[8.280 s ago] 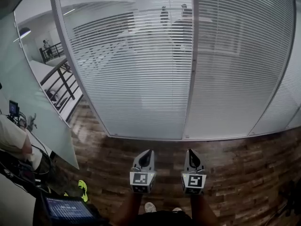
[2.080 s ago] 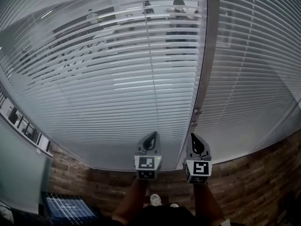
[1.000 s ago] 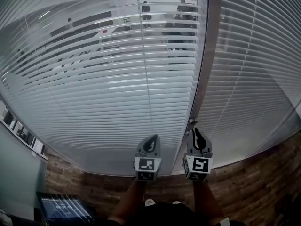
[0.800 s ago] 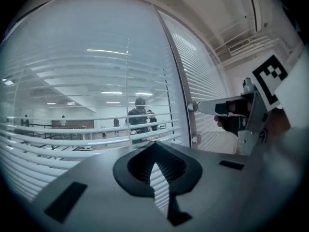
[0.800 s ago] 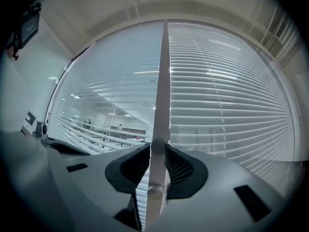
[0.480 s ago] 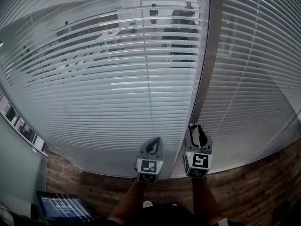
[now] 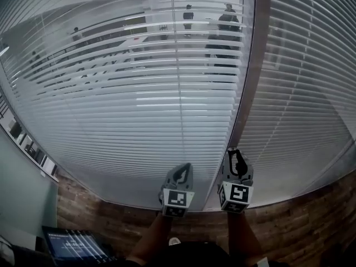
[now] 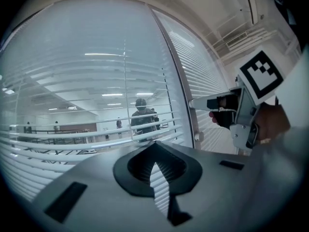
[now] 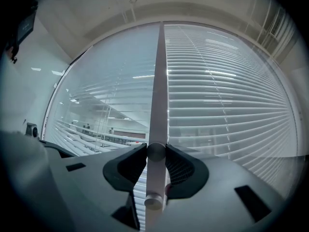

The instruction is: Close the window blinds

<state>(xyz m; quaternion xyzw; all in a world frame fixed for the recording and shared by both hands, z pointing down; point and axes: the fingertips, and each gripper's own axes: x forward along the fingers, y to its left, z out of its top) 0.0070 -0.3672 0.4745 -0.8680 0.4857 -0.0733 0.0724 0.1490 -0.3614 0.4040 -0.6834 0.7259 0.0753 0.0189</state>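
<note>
right tool just closed in, pinching the knob on the post between blinds; left tool closed, empty, wood floor below

An office: a floor-to-ceiling glass partition hung with white slatted blinds, split by a grey frame post, over a wood-plank floor; beyond the glass, an open hall with ceiling strip lights and people standing

Cool, even light comes through the blinds; ceiling lights glow as bright streaks beyond the blinds; fisheye distortion bows the blinds toward every edge; both gripper views darken to black at their corners.
</note>
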